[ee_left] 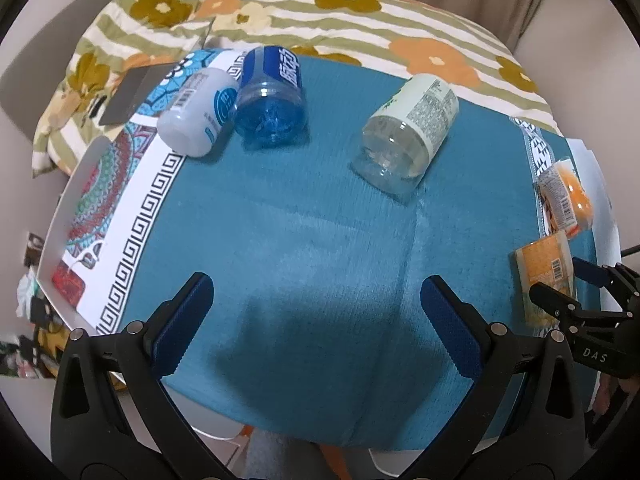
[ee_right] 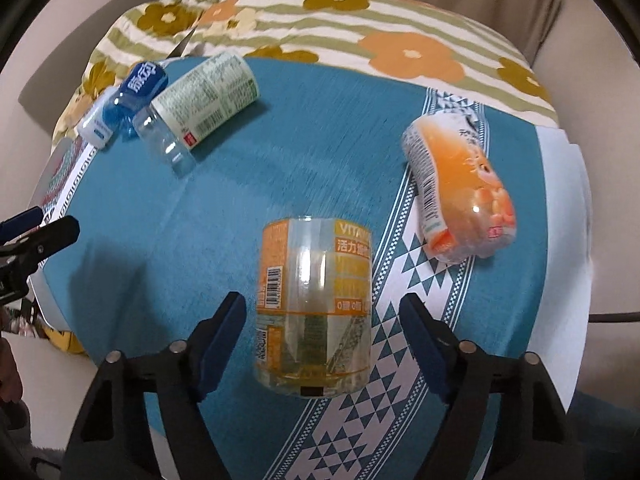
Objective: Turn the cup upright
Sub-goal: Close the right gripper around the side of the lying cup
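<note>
Several cut-bottle cups lie on their sides on a teal cloth (ee_left: 300, 220). A clear cup with an orange label (ee_right: 314, 312) lies just ahead of my right gripper (ee_right: 322, 320), whose blue-padded jaws stand wide open on either side of it without touching; it also shows in the left wrist view (ee_left: 546, 276). My left gripper (ee_left: 316, 304) is open and empty above bare cloth. Farther off lie a clear green-labelled cup (ee_left: 408, 140), a blue cup (ee_left: 272, 96) and a white cup (ee_left: 198, 114). An orange-wrapped cup (ee_right: 460, 192) lies to the right.
The cloth covers a small table with patterned borders (ee_left: 132, 216) at the left and a white-triangle band (ee_right: 400, 280) at the right. A flowered striped blanket (ee_left: 360, 20) lies behind. A dark grey card (ee_left: 132, 92) rests at the back left.
</note>
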A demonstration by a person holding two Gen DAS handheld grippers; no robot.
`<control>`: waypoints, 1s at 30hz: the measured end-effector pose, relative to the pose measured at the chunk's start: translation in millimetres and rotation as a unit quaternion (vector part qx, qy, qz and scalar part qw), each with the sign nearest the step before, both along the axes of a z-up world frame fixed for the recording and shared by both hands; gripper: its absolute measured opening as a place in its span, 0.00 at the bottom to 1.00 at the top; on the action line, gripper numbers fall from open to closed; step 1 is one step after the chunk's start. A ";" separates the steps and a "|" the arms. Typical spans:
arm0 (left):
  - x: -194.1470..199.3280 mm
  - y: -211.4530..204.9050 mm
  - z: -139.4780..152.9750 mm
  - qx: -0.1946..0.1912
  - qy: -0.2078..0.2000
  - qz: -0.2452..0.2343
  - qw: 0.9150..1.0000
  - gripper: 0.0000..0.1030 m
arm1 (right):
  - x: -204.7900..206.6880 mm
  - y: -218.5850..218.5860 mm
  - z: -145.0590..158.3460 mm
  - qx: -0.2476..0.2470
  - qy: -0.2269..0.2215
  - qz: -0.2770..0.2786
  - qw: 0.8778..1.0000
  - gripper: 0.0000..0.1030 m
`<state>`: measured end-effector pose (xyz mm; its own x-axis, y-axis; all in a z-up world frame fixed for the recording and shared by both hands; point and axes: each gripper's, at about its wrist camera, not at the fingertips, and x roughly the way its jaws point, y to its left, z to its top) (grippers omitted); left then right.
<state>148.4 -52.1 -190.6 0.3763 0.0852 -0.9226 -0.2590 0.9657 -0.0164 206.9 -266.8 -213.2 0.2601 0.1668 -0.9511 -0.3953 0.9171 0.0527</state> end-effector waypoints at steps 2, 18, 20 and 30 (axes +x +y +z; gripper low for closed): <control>0.3 -1.1 -2.4 -0.001 0.003 0.002 1.000 1.00 | 2.0 0.2 -2.2 0.001 0.007 0.006 1.000 0.70; -10.6 10.9 21.1 0.004 -0.014 -0.026 1.000 1.00 | -10.6 13.6 17.6 0.021 0.005 -0.008 1.000 0.54; -13.2 16.3 26.4 0.004 -0.018 -0.034 0.999 1.00 | -15.9 18.7 24.3 0.025 0.000 -0.017 1.000 0.54; -26.8 49.2 37.6 0.009 -0.029 -0.084 0.996 1.00 | -43.7 51.4 36.4 0.058 0.004 -0.102 0.993 0.54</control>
<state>121.6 -3.0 -153.1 0.4399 0.0336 -0.8974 -0.0938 0.9955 -0.0088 163.2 -215.4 -176.9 0.2933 0.2203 -0.9303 -0.2010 0.9655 0.1653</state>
